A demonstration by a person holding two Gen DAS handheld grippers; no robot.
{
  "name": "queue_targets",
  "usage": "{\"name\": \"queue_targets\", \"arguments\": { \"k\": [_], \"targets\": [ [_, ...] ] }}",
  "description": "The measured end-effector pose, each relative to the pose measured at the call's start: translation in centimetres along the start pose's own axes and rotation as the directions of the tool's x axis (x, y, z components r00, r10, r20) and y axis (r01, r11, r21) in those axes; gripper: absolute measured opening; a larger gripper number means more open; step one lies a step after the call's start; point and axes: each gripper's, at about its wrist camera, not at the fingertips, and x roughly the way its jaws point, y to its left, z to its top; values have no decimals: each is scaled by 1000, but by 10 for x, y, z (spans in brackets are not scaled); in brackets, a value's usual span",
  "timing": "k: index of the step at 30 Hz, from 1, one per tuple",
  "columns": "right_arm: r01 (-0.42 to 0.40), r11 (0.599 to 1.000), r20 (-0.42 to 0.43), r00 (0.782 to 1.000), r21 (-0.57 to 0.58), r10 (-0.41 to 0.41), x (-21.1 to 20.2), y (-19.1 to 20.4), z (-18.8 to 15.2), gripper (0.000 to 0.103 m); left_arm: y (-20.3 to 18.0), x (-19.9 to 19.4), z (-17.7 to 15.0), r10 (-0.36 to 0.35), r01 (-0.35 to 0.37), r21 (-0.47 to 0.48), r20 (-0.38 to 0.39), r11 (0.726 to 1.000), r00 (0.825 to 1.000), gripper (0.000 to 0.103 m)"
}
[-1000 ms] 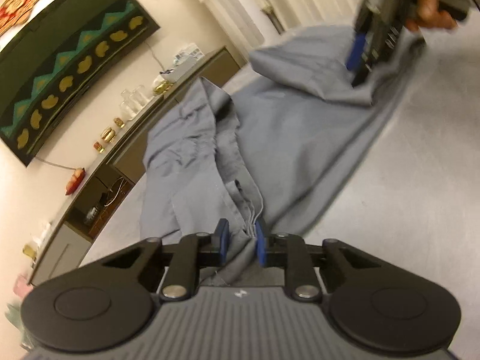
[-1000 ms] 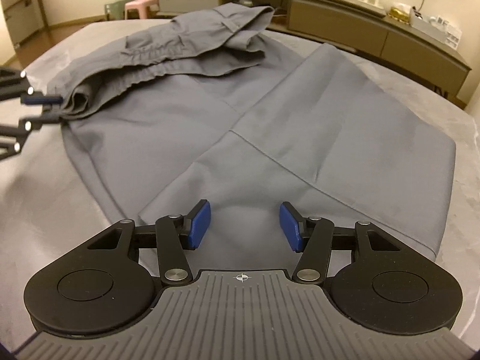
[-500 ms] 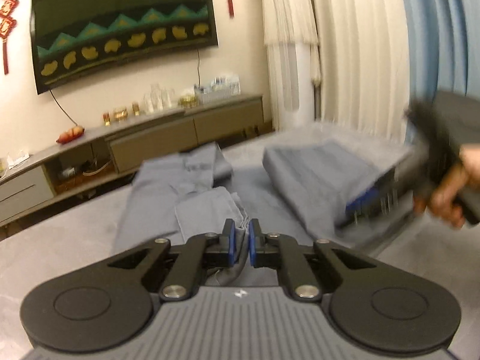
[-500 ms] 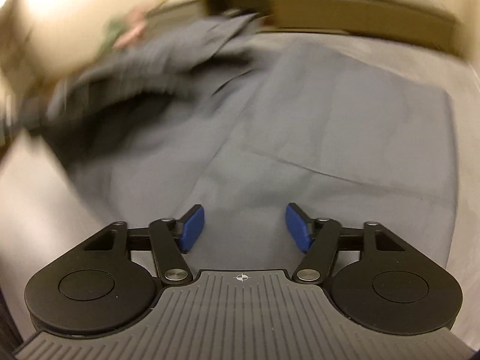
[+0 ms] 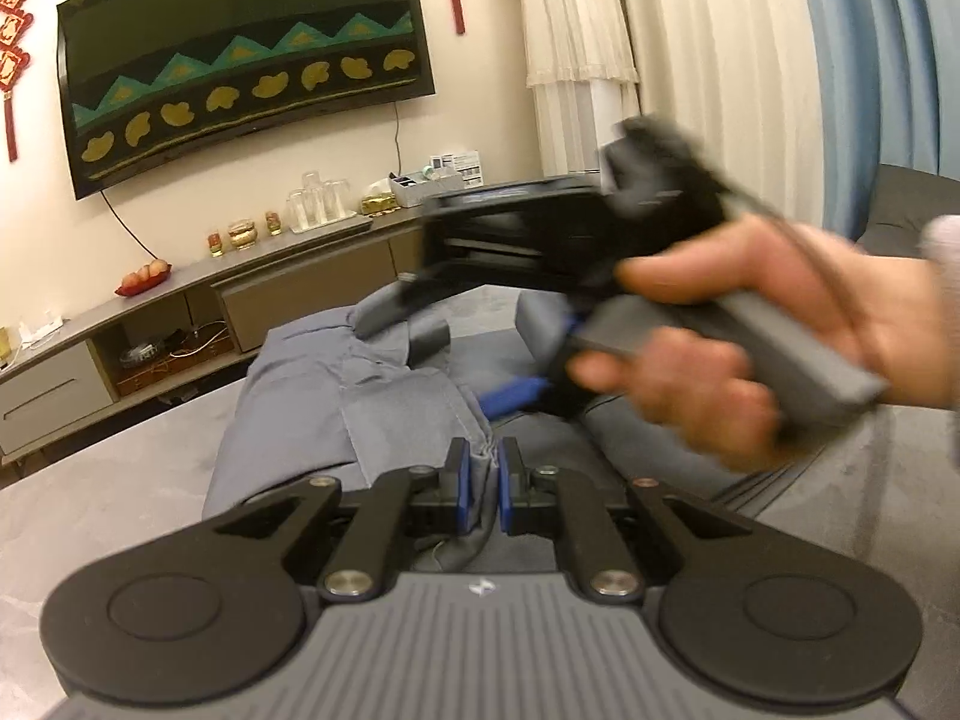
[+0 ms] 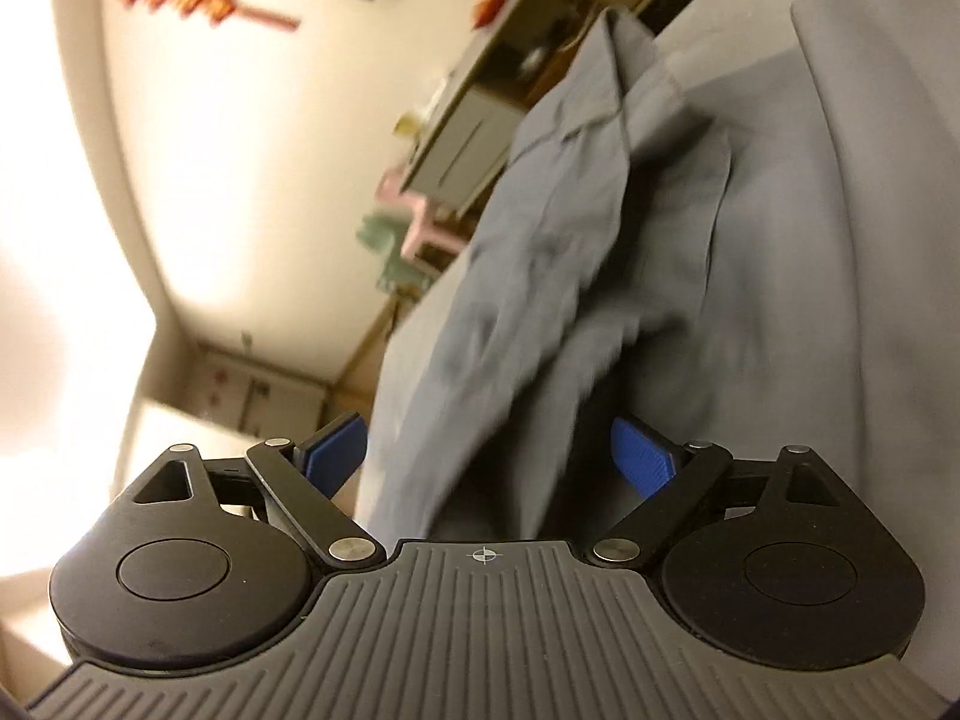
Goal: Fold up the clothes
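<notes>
On the wall at far left of the left wrist view hangs a curved dark screen (image 5: 240,54) with teal peaks and gold shapes, and below it a long low cabinet (image 5: 198,306) carries a red dish, small gold jars and clear glasses. In front of that, the grey garment (image 5: 312,420) lies spread on the grey surface (image 5: 102,504), one part of it folded over itself. The left claw (image 5: 480,483) sits at the bottom middle with its blue pads drawn almost together, pinching a bunched edge of the garment between them. To the right, a person's hand (image 5: 738,354) grips the handle of the right claw (image 5: 516,393), which is blurred and tilted over the cloth; pale curtains (image 5: 690,60) hang behind. In the right wrist view the room is rolled steeply sideways; the right claw (image 6: 489,459) has its jaws opening wide, with a fold of the grey garment (image 6: 600,252) lying in the gap between them and the blue pads (image 6: 642,459) standing clear of the cloth on either side.
</notes>
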Motion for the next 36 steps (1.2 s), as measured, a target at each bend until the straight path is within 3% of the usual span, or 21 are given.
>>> {"name": "queue_targets", "arguments": {
  "k": [3, 5, 6, 7, 9, 12, 15, 17, 18, 22, 23, 24, 26, 28, 30, 31, 34, 35, 36],
  "targets": [
    [40, 999, 13, 999, 11, -40, 17, -8, 17, 83, -2, 2, 0, -12, 12, 5, 3, 1000, 1000, 9],
    [72, 997, 22, 997, -30, -71, 22, -7, 23, 62, -3, 3, -1, -19, 19, 9, 5, 1000, 1000, 9],
    [93, 993, 32, 995, -73, -91, 22, -4, 23, 34, -4, 4, 0, -22, 22, 9, 4, 1000, 1000, 9],
    [126, 981, 53, 991, -145, -120, 19, 6, 22, 22, -6, 6, 0, -28, 28, 7, 8, 1000, 1000, 9],
    [213, 927, 110, 976, -309, -188, 7, 34, 19, 11, -12, 9, 2, -54, 54, 9, 21, 999, 998, 9],
    [375, 799, 221, 927, -470, -304, -18, 76, 8, 9, -27, 18, 2, -111, 110, 19, 27, 994, 994, 9],
    [536, 648, 297, 843, -541, -449, -29, 88, -8, 8, -40, 29, -4, -167, 167, 7, -1, 986, 986, 11],
    [574, 625, 263, 811, -529, -523, -25, 65, -12, 8, -46, 33, -9, -187, 188, 17, -33, 982, 982, 12],
    [582, 624, 240, 801, -521, -548, -22, 54, -13, 8, -47, 33, -9, -193, 194, 28, -44, 981, 980, 13],
    [535, 709, 169, 836, -460, -522, -22, 23, -14, 9, -33, 12, 0, -219, 219, 47, -7, 974, 976, 18],
    [535, 718, 159, 836, -445, -524, -23, 24, -13, 9, -21, 5, 4, -221, 221, 27, 11, 975, 975, 25],
    [536, 720, 153, 835, -440, -529, -23, 26, -13, 9, -6, 2, 8, -203, 203, -10, 24, 979, 979, 35],
    [533, 720, 153, 837, -444, -526, -22, 26, -16, 9, 28, 5, 12, -104, 104, -118, 5, 988, 995, 40],
    [521, 741, 151, 847, -424, -510, -24, 17, -14, 9, 63, 26, 3, 3, -27, -214, -111, 976, 994, 39],
    [511, 754, 148, 855, -413, -498, -23, 11, -9, 9, 85, 48, -15, 97, -159, -269, -230, 950, 968, 39],
    [508, 756, 148, 856, -412, -495, -22, 11, -10, 10, 92, 56, -24, 112, -189, -295, -261, 937, 959, 39],
    [500, 762, 145, 861, -412, -487, -14, 9, -9, 11, 92, 66, -31, 95, -188, -315, -287, 930, 953, 38],
    [496, 767, 143, 864, -407, -483, -13, 8, -9, 11, 89, 67, -31, 96, -188, -305, -294, 934, 951, 32],
    [490, 775, 139, 868, -399, -477, -12, 7, -9, 11, 85, 68, -30, 109, -198, -271, -309, 942, 945, 13]
  ]
}}
